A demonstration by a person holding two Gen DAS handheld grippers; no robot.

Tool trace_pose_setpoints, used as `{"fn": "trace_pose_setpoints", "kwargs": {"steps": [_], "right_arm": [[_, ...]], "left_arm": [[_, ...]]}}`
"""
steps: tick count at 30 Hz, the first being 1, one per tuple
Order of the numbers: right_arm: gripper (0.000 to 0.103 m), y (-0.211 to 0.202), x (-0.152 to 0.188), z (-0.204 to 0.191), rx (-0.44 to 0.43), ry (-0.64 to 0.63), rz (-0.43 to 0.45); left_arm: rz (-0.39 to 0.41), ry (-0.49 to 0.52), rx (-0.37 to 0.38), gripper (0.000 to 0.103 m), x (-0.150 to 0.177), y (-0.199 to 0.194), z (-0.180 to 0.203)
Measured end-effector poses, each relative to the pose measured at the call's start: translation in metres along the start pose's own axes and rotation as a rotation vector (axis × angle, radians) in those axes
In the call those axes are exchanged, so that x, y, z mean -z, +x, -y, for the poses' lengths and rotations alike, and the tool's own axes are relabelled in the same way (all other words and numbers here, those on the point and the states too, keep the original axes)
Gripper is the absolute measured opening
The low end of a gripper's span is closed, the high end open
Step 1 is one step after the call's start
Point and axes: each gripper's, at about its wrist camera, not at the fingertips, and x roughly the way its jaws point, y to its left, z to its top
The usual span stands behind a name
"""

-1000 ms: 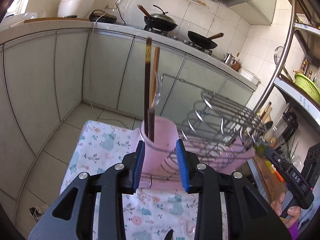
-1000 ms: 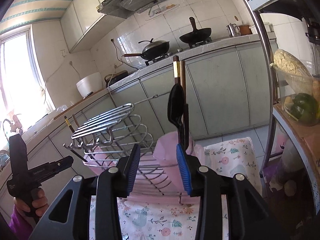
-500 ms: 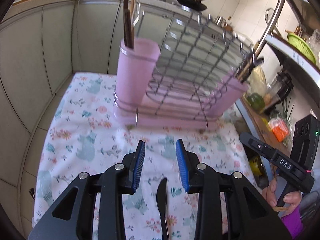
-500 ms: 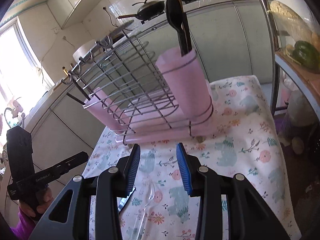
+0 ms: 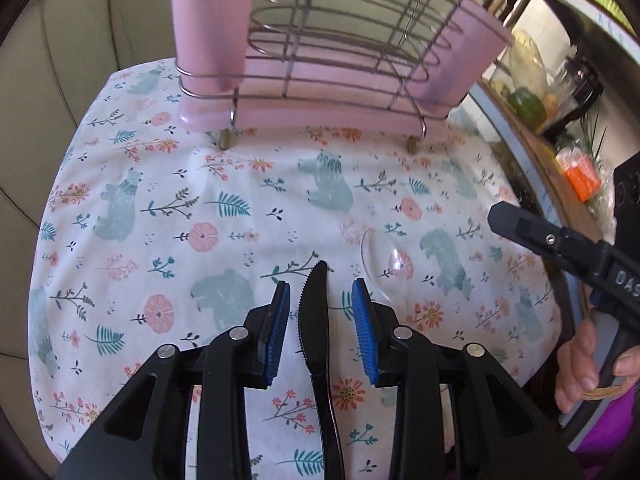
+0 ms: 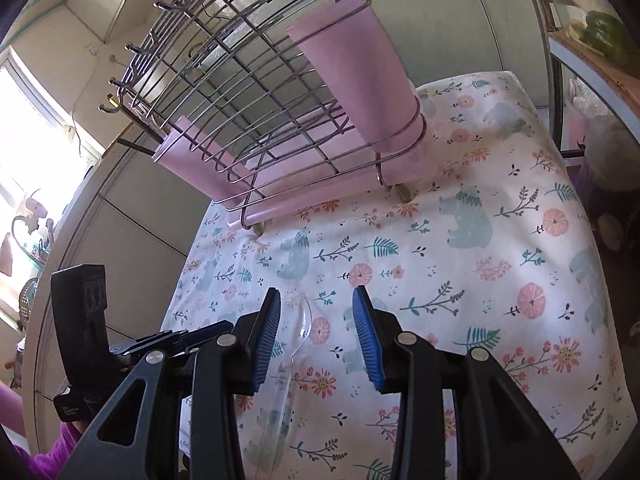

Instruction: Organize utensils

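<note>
Left gripper [image 5: 321, 308] fingers hanging open, straddling black knife [image 5: 314, 312]: light, stiff, thin; pinching mid-blade flat. Right gripper [image 6: 316, 316] fingers gaping over clear spoon [image 6: 294, 340]: slippery, grabbing handle.

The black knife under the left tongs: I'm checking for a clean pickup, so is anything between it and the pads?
Nothing visible. The black knife lies bare on the cloth between the open left tongs; the clear spoon lies just right.

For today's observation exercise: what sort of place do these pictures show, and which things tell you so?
Probably a home kitchen: a wire dish rack with pink utensil cups stands on a floral tablecloth, and cabinet doors run behind.
</note>
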Motion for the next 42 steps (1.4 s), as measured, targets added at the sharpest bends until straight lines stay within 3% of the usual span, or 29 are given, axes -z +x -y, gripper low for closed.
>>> {"fn": "trace_pose_setpoints", "kwargs": {"steps": [7,8,9,10,21,28,33,34,35,36,42], "right_arm": [[0.037,0.02,0.002,0.0,-0.048,0.026,-0.099],[0.037,0.025,0.002,0.0,-0.058,0.032,-0.121],[0.037,0.029,0.002,0.0,-0.064,0.036,-0.135],[0.037,0.033,0.002,-0.001,-0.074,0.04,-0.154],[0.037,0.072,-0.003,0.005,-0.073,0.09,-0.291],[0.037,0.084,-0.008,0.0,-0.079,0.076,-0.318],[0.03,0.088,-0.007,0.0,-0.092,0.071,-0.321],[0.024,0.088,-0.007,-0.001,-0.086,0.062,-0.317],[0.008,0.089,-0.006,-0.002,-0.078,0.053,-0.316],[0.004,0.091,-0.005,-0.002,-0.07,0.045,-0.322],[0.003,0.077,-0.001,-0.006,-0.08,0.017,-0.265]], "left_arm": [[-0.033,0.05,-0.07,0.032,0.004,0.019,0.009],[-0.03,0.062,-0.08,0.03,0.003,0.02,0.01],[-0.024,0.069,-0.094,0.018,0.004,0.019,0.011],[-0.018,0.076,-0.105,0.016,0.004,0.019,0.01],[0.057,-0.054,0.005,0.016,0.0,-0.019,-0.021],[0.095,-0.09,0.026,0.016,-0.001,-0.035,-0.031],[0.118,-0.093,0.031,0.016,0.0,-0.045,-0.036],[0.122,-0.094,0.033,0.016,0.0,-0.045,-0.036],[0.126,-0.096,0.036,0.016,0.001,-0.047,-0.036],[0.133,-0.097,0.039,0.016,0.001,-0.049,-0.036],[0.173,-0.098,0.046,0.016,0.004,-0.062,-0.038]]}}
